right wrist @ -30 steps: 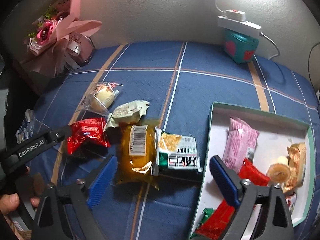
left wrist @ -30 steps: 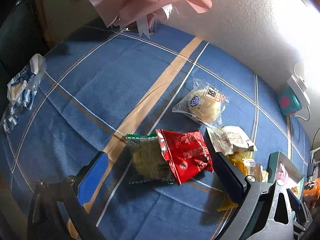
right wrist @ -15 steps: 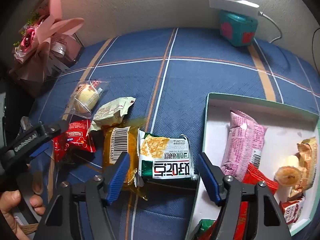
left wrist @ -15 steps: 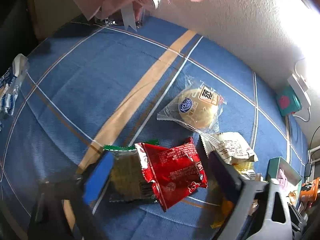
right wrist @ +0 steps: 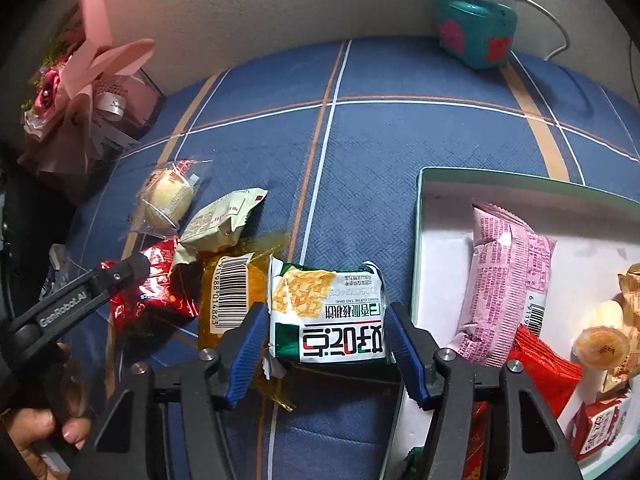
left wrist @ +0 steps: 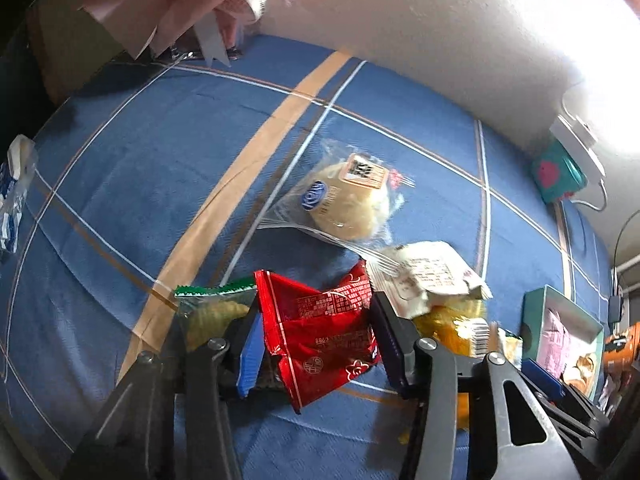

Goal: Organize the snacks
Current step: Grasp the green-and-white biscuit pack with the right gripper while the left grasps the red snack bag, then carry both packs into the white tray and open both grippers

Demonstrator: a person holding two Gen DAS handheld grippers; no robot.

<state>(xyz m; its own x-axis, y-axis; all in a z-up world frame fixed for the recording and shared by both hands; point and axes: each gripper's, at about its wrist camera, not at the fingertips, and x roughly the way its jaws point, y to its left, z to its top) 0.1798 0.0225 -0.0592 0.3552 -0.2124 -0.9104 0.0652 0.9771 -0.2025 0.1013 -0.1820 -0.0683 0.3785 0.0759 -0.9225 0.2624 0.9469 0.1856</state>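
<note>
My left gripper [left wrist: 316,332] is shut on a red snack packet [left wrist: 320,328], its blue pads pressing both sides; the packet also shows in the right wrist view [right wrist: 150,296]. A green packet [left wrist: 212,312] lies under it. My right gripper [right wrist: 326,328] is shut on a green-and-white cracker packet [right wrist: 326,314] on the blue cloth. Beside them lie a clear-wrapped bun [left wrist: 348,200], a beige packet [left wrist: 430,276] and an orange packet [right wrist: 232,298]. The teal snack box [right wrist: 420,240] at the right holds a pink packet [right wrist: 506,284] and several snacks.
A pink flower bouquet [right wrist: 76,92] stands at the back left by the wall. A teal container [right wrist: 474,34] with a white power strip sits at the back right. A blue-and-white wrapper [left wrist: 14,196] lies at the cloth's left edge.
Both grippers moved forward and down and narrowed. The left one closed on the red packet; the right one closed on the cracker packet.
</note>
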